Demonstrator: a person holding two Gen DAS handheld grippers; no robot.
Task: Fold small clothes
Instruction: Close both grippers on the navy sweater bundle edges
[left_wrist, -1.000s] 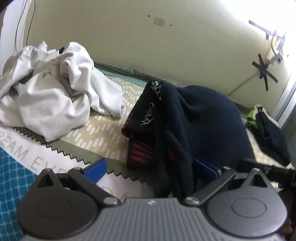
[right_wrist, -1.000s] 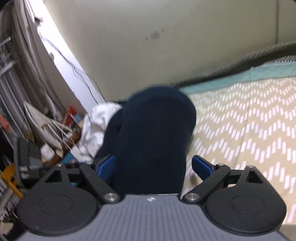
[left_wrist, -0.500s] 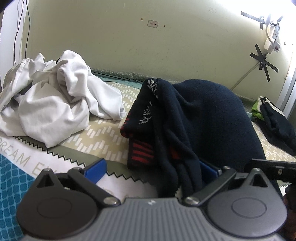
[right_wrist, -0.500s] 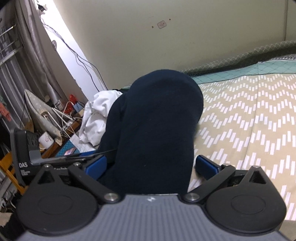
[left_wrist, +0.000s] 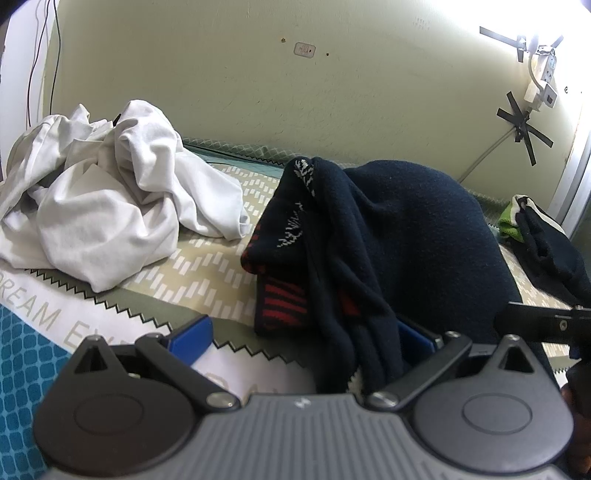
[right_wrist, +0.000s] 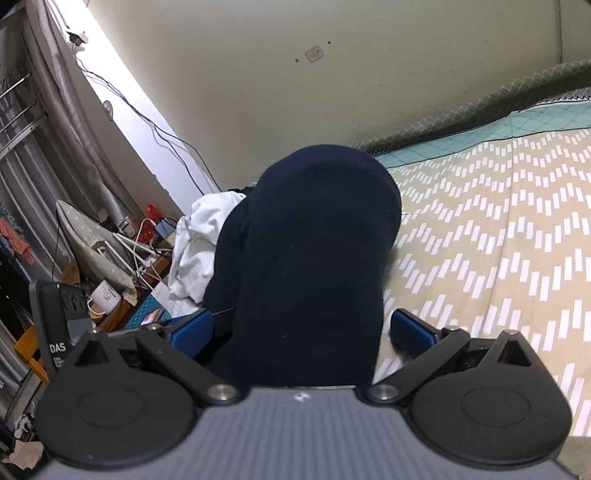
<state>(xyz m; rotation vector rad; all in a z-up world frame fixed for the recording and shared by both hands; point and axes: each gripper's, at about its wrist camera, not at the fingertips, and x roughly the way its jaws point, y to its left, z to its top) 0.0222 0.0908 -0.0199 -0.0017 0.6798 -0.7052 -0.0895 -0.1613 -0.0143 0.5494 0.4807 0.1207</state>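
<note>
My right claw (right_wrist: 301, 334) stands wide apart, the navy garment (right_wrist: 314, 258) lying loose between its fingers on the bed (right_wrist: 498, 229). My left claw (left_wrist: 303, 336) is spread too, with the garment's folds draped against one finger.

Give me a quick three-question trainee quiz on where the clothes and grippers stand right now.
1. True or false: the right gripper is clamped shut on the navy garment.
2. Which lies left of the navy garment in the left wrist view: A) white clothes pile B) a green towel C) a shoe?
3. What colour are the stripes on the navy garment's folded edge?

Key: 1 false, its pads stand wide apart, the cloth lying loose between them; 2 A; 3 red.
</note>
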